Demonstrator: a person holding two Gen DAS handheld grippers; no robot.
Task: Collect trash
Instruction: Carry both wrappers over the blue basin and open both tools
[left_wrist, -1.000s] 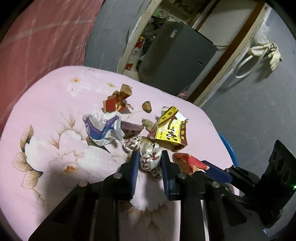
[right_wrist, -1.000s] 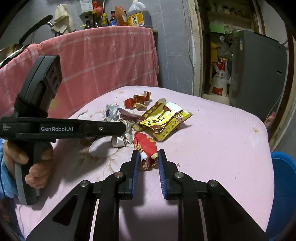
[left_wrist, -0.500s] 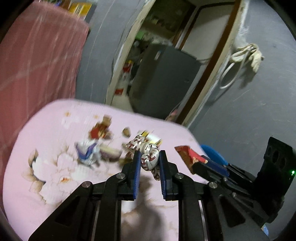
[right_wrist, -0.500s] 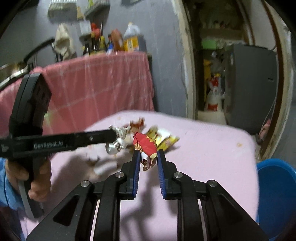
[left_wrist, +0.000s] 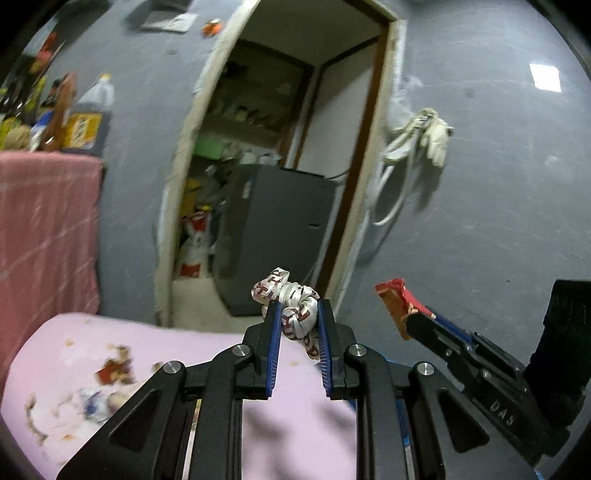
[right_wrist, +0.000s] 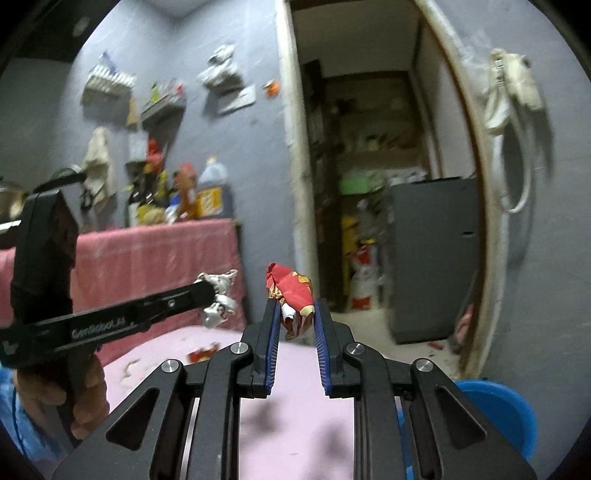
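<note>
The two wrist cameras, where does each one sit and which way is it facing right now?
Left wrist: on the left gripper, facing the doorway; its fingers pinch a white wrapper; the right gripper shows beside it.
Right wrist: on the right gripper, facing the same doorway; it clamps a red wrapper; a hand shows.
Shared: both wrappers, grey cabinet, pink table.

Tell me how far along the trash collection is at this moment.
Nothing visibly binned yet. In hand: the left gripper is shut on a crumpled silver wrapper, the right gripper on a red wrapper, both lifted off the pink table. Left: dropping them, perhaps into the blue bin, and blurred scraps.
</note>
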